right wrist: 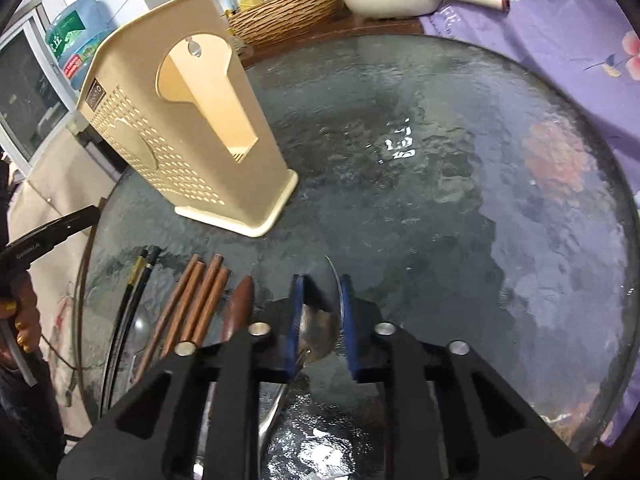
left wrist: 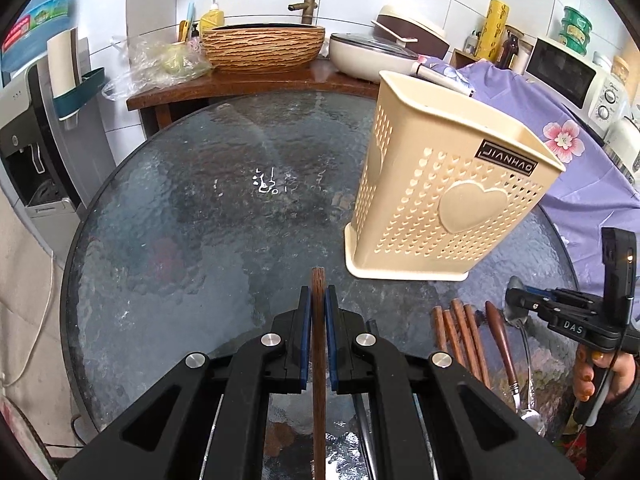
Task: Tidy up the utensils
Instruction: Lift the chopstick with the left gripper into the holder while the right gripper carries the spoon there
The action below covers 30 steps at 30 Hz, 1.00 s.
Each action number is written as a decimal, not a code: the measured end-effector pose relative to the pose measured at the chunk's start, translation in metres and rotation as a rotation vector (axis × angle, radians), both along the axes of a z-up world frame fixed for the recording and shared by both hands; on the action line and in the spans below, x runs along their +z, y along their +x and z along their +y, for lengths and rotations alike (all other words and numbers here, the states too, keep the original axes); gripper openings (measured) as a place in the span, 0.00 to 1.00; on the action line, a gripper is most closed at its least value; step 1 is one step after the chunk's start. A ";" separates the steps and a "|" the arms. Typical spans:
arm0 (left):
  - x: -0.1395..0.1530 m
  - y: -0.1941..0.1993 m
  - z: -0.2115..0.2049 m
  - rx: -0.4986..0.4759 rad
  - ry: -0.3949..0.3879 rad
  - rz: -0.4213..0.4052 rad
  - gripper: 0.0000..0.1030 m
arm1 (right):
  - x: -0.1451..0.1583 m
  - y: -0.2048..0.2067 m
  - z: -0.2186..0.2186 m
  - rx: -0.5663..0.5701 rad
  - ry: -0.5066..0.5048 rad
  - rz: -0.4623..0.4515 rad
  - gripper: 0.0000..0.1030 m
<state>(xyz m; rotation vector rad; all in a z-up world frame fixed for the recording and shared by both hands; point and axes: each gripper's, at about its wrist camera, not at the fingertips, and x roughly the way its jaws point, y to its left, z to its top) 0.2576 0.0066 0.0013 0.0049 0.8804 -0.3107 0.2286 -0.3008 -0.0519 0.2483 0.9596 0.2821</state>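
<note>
A beige perforated utensil holder [left wrist: 444,196] stands on the round glass table [left wrist: 192,216]; it also shows in the right wrist view [right wrist: 192,136]. My left gripper [left wrist: 319,300] is shut on a brown wooden chopstick [left wrist: 318,360], held above the table left of the holder. My right gripper [right wrist: 322,308] is shut on the bowl of a metal spoon [right wrist: 318,330]; it shows in the left wrist view [left wrist: 516,308] at the right. Several wooden chopsticks [right wrist: 192,308], a wooden-handled utensil [right wrist: 240,306] and black chopsticks [right wrist: 132,296] lie on the table before the holder.
A wooden counter [left wrist: 248,80] behind the table carries a woven basin [left wrist: 262,46], a white pan [left wrist: 372,54] and bottles. A purple floral cloth [left wrist: 560,120] covers things at the right. A water dispenser [left wrist: 28,140] stands at the left.
</note>
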 end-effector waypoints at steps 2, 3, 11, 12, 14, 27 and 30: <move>0.001 0.000 -0.001 -0.004 -0.002 -0.001 0.06 | 0.003 -0.002 -0.001 0.006 0.014 -0.013 0.06; 0.002 0.000 -0.002 -0.007 0.000 -0.004 0.06 | 0.005 -0.003 -0.001 0.006 0.022 -0.018 0.03; 0.015 -0.002 -0.004 -0.022 -0.017 -0.027 0.06 | 0.038 -0.019 0.003 -0.013 0.003 -0.113 0.03; 0.018 -0.003 -0.004 -0.023 -0.023 -0.031 0.06 | 0.044 -0.022 0.005 -0.014 -0.002 -0.134 0.03; 0.023 -0.004 -0.003 -0.024 -0.032 -0.040 0.06 | 0.058 -0.030 0.007 -0.013 -0.010 -0.178 0.03; 0.067 -0.017 -0.006 -0.051 -0.078 -0.135 0.06 | 0.133 -0.054 0.030 -0.032 -0.096 -0.432 0.03; 0.086 -0.020 -0.008 -0.059 -0.088 -0.174 0.06 | 0.150 -0.053 0.038 -0.045 -0.104 -0.481 0.03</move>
